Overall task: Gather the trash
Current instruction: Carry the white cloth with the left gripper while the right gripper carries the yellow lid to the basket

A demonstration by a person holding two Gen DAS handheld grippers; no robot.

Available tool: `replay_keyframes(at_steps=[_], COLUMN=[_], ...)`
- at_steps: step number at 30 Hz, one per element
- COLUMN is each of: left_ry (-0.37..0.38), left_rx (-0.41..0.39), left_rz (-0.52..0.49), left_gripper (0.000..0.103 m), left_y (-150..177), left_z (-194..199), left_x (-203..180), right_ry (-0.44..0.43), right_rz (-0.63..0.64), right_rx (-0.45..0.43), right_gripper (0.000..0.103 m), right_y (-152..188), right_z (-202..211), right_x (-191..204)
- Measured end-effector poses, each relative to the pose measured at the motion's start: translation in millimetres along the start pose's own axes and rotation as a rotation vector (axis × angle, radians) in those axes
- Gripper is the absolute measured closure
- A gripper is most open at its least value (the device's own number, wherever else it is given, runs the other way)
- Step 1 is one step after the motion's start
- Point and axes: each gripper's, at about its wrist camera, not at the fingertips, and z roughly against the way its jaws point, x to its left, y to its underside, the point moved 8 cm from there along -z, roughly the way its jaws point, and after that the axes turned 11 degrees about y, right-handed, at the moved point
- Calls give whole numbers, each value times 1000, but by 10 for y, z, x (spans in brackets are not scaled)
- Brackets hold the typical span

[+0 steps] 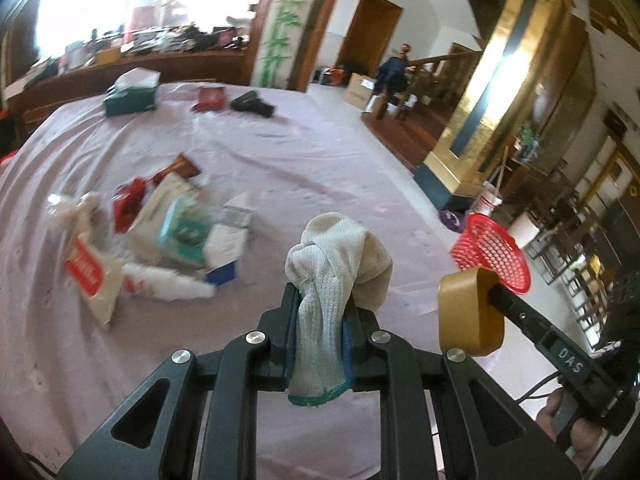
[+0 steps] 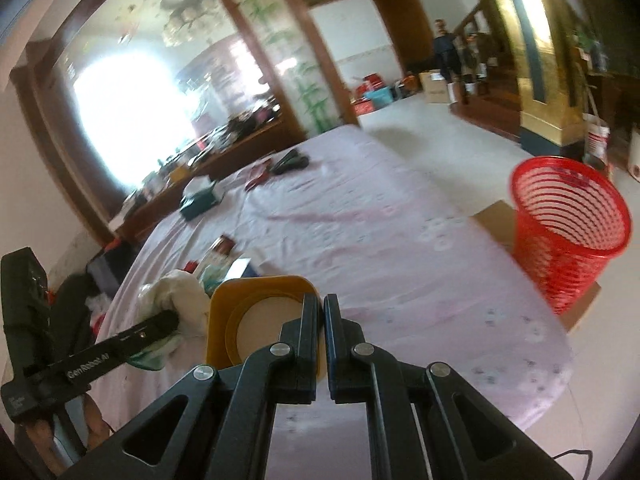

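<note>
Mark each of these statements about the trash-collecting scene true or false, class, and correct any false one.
1. The left gripper holds a white knitted glove between its fingers. True.
2. The right gripper holds a red packet. False: it grips the wall of a yellow-brown tape dispenser.
3. The red mesh basket stands beyond the edge of the lilac-covered table. True.
4. The red mesh basket lies tipped on its side. False: it stands upright, mouth up.
5. A pile of packets and wrappers lies on the table. True.
</note>
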Motion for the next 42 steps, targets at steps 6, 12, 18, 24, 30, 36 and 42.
replay_keyframes(at_steps=[6,12,18,24,30,36,42], left_ry=[57,115,169,225,270,276,299], left_rx=[2,4,-1,13,38,80,133], left_rz=[-85,-162,-228,-257,-285,-305,-307], left_gripper=[86,86,86,86,86,86,86], left_y=[-103,-182,-340,-499,-542,-568,-565], left_z=[-157,-311,-460,-652,-898,-1204,-1550], left_x=[-499,-971,-1403,-1774,-2104,-2307,-2451], right_ry=[39,85,140,190,235,286,317], right_rz=[-68,-114,-164,-229,-293,-324,-371], right_rx=[-26,-71,-118,-145,-174,-204,-203], right_gripper=[99,99,99,99,99,99,99], right_y=[-108,-277,-422,-560,-721,-842,-866], right_z=[76,230,405,466,506,542,500], right_x=[-419,-793,-1164,-1569,-1958,-2225,-2498])
